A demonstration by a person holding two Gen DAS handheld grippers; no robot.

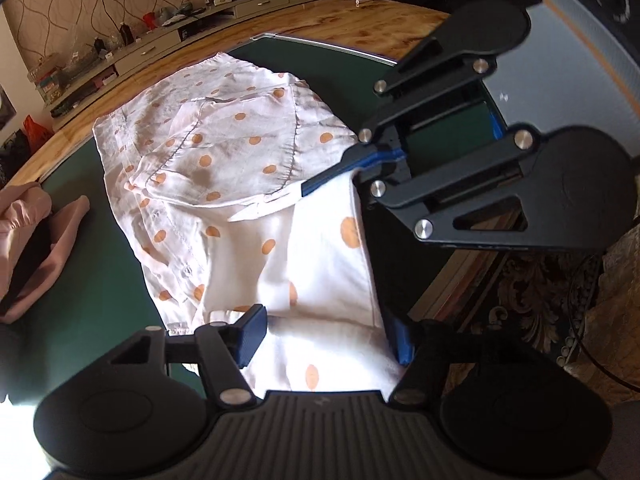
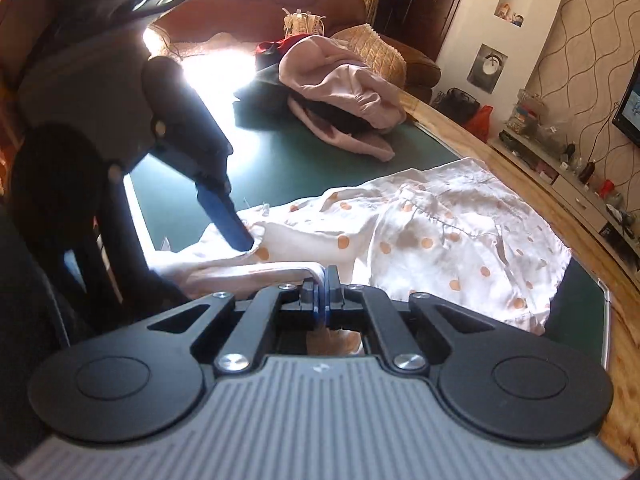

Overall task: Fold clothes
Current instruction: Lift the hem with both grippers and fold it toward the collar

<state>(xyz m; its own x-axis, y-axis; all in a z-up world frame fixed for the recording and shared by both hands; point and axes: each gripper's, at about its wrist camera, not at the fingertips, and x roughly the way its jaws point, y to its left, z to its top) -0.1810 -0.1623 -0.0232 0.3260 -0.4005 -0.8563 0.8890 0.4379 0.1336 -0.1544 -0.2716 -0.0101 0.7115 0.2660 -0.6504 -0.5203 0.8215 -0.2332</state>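
A white shirt with orange polka dots (image 1: 224,160) lies partly folded on the green table top (image 1: 88,248); it also shows in the right wrist view (image 2: 440,240). My left gripper (image 1: 326,334) is open, its blue pads either side of the shirt's near hem, which lies between them. My right gripper (image 2: 322,286) is shut on the shirt's edge; in the left wrist view it (image 1: 320,182) comes in from the right and pinches a lifted fold. The left gripper's finger (image 2: 228,220) touches the shirt in the right wrist view.
A pile of pink and dark clothes (image 2: 340,96) lies at the table's far side, also seen in the left wrist view (image 1: 32,240). A wooden rim (image 1: 320,20) borders the table. A low TV cabinet with clutter (image 1: 120,52) stands beyond. A sofa (image 2: 384,52) is behind the pile.
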